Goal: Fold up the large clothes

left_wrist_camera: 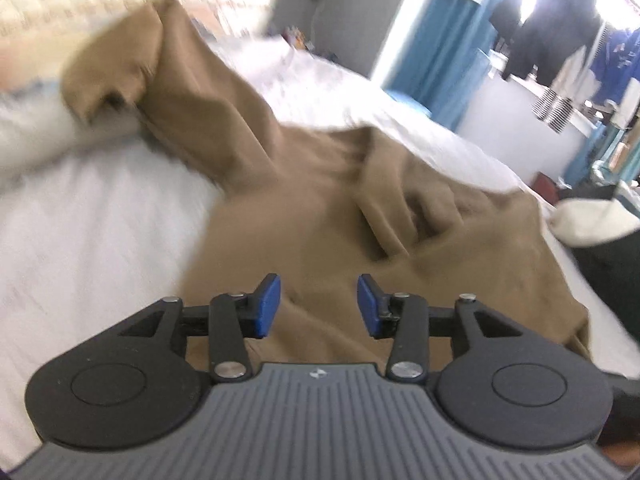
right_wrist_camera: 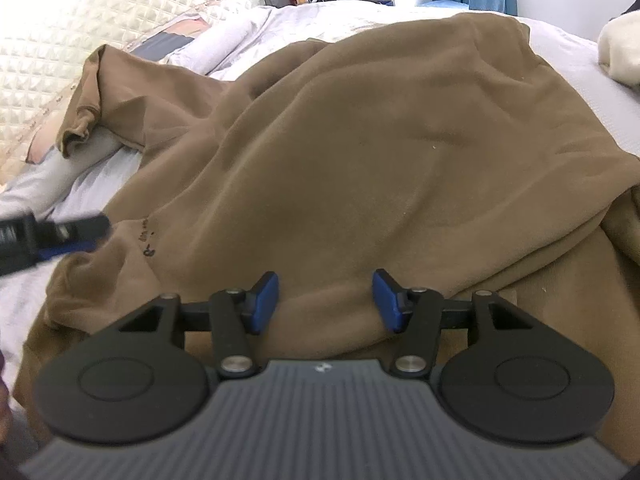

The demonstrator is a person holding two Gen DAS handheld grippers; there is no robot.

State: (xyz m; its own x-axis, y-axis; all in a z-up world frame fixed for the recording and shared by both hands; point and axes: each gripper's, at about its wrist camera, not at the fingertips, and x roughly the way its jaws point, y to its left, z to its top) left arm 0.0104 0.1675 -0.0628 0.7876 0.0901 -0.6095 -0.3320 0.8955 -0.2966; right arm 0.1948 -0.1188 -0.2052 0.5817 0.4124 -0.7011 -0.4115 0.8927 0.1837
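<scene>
The sweatshirt [right_wrist_camera: 360, 152] is plain camel brown, with a small dark print near its hem, and lies on a white bed [left_wrist_camera: 80, 216]. Both grippers are black with blue pads [left_wrist_camera: 267, 306], on ribbed grey bodies. The headboard [right_wrist_camera: 60, 40] is cream with a quilted diamond pattern, and the curtain [left_wrist_camera: 448, 60] is teal blue.

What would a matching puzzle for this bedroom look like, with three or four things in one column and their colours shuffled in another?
Things:
1. sweatshirt
2. bed sheet
3. curtain
4. left gripper frame

Colours:
A. white
B. black
C. brown
D. teal blue

Pairs: 1-C, 2-A, 3-D, 4-B
</scene>
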